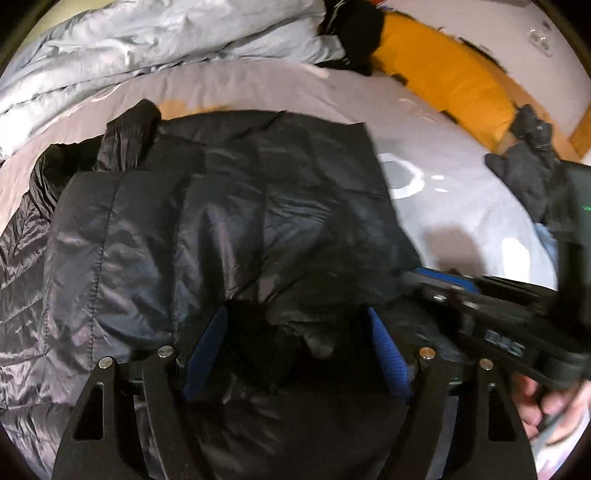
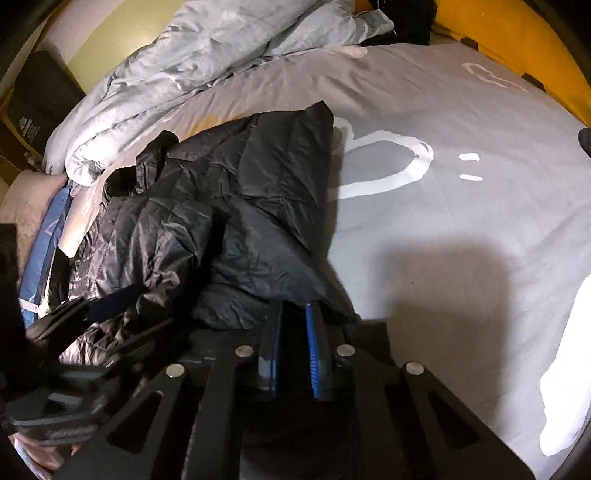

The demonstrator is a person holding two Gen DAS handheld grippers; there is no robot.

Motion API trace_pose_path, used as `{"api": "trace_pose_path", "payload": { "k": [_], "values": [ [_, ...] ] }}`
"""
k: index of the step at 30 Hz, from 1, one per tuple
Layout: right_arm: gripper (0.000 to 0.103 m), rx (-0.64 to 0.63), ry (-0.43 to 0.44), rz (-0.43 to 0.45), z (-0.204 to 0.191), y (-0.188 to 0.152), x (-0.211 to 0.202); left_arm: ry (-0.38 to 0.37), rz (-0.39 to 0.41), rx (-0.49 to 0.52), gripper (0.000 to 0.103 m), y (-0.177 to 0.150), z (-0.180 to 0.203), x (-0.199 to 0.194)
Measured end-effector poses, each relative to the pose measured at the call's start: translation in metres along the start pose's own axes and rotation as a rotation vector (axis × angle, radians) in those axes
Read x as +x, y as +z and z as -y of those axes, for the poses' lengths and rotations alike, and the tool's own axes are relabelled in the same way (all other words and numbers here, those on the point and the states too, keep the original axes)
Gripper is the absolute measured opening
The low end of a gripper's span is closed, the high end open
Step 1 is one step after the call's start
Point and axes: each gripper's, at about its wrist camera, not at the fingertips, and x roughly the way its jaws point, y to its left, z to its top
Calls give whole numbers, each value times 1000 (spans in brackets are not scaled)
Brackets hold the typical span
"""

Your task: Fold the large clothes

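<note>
While the left gripper [image 1: 295,347] is spread over the black jacket [image 1: 229,206], its near-edge hem is clamped by the right gripper [image 2: 293,325] for folding.

You've got open grey sheet on the bed [image 2: 461,229] to the right of the black puffer jacket [image 2: 251,206], clear out toward the bed's right edge. The jacket itself fills the bed's near left part, bunched high under both grippers. Along the far edge the rumpled pale-blue duvet [image 2: 207,59] blocks you, with a dark heap of clothes [image 1: 354,33] at the far right corner. Watch the dark garment [image 1: 532,173] lying by the right edge. Your right gripper [image 1: 498,314] crowds the left gripper's [image 1: 295,347] right flank, just beside it.
</note>
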Motion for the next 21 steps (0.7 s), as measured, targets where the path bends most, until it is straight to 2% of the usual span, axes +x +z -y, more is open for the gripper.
{"api": "trace_pose_path", "payload": {
  "k": [1, 2, 3, 6, 9, 13, 15, 16, 19, 21],
  "values": [
    [12, -1, -3, 1, 0, -1, 1, 8, 7, -9, 55, 1, -2, 0],
    [12, -4, -8, 2, -1, -2, 1, 24, 15, -17, 43, 2, -5, -2],
    [12, -9, -14, 3, -2, -2, 2, 31, 25, -25, 22, 3, -9, -6],
    [12, -34, -45, 9, -6, -2, 2, 67, 134, -53, 18, 1, -26, -33],
    [12, -58, -73, 26, -9, -4, -2, 200, 239, -46, 16, -2, -45, -68],
    [15, -92, -110, 80, -15, -4, -12, 347, 311, -37, 15, -6, -80, -109],
    [30, -106, -118, 120, -17, -4, -20, 433, 327, -52, 16, -10, -103, -127],
    [35, -110, -117, 136, -19, -4, -24, 462, 332, -70, 15, -15, -117, -135],
    [48, -115, -117, 196, -22, -3, -37, 506, 320, -131, 15, -23, -157, -149],
    [68, -123, -122, 236, -25, -2, -43, 518, 285, -166, 15, -29, -181, -151]
  ]
}}
